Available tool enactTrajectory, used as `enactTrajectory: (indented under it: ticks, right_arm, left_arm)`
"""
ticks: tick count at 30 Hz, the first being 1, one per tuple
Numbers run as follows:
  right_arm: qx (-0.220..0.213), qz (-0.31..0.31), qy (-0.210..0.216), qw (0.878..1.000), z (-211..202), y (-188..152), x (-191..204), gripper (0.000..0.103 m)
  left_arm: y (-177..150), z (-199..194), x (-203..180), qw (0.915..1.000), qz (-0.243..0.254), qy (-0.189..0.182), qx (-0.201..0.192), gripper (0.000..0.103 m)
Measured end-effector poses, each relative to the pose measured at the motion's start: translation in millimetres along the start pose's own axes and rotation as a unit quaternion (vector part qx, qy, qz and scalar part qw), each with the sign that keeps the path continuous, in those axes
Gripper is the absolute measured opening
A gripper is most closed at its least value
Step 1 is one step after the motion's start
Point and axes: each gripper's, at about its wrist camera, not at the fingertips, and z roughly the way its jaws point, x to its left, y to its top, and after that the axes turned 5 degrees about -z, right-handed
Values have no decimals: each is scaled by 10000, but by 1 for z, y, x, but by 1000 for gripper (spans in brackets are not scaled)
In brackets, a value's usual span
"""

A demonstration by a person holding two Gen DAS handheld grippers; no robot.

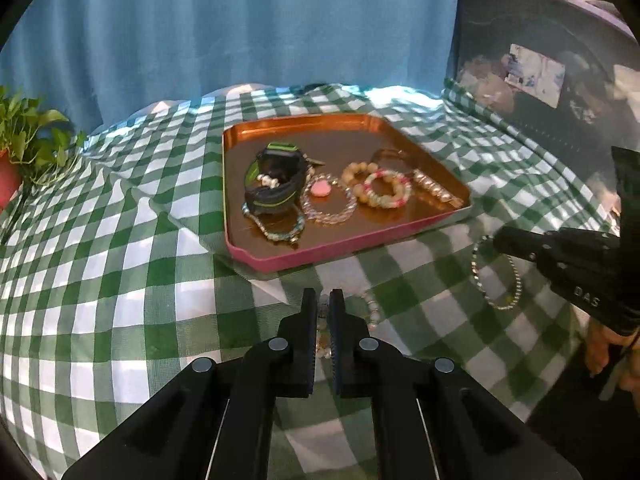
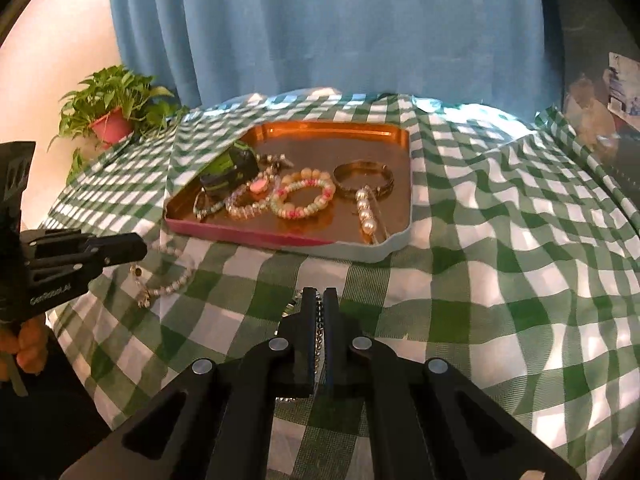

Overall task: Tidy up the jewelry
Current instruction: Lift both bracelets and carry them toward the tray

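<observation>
A copper tray with a pink rim [image 1: 280, 258] [image 2: 256, 236] sits on the green checked cloth. It holds a black and green watch [image 1: 274, 184] [image 2: 228, 170], several bead bracelets [image 1: 384, 188] [image 2: 304, 198], a gold bangle [image 2: 362, 176] and a pearl clip [image 2: 366, 210]. My left gripper [image 1: 323, 300] is shut on a pearl bracelet [image 1: 372, 308] [image 2: 172, 286] lying in front of the tray. My right gripper [image 2: 320, 294] is shut on a silver chain bracelet [image 1: 496, 276] [image 2: 319, 320], right of the left gripper.
A potted plant in a red pot [image 1: 16, 148] [image 2: 112, 122] stands at the table's far left. A blue curtain [image 1: 240, 28] hangs behind. Dark clutter [image 1: 540, 80] lies at the right. The cloth is wrinkled around the tray.
</observation>
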Motion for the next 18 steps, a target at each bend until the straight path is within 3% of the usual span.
enactTrajectory:
  ticks: [18]
  right_arm:
    - [-488,-71,113,9987,-57,12,10,3]
  left_arm:
    - [16,-69,-14,9980,-298,-128,-545,6]
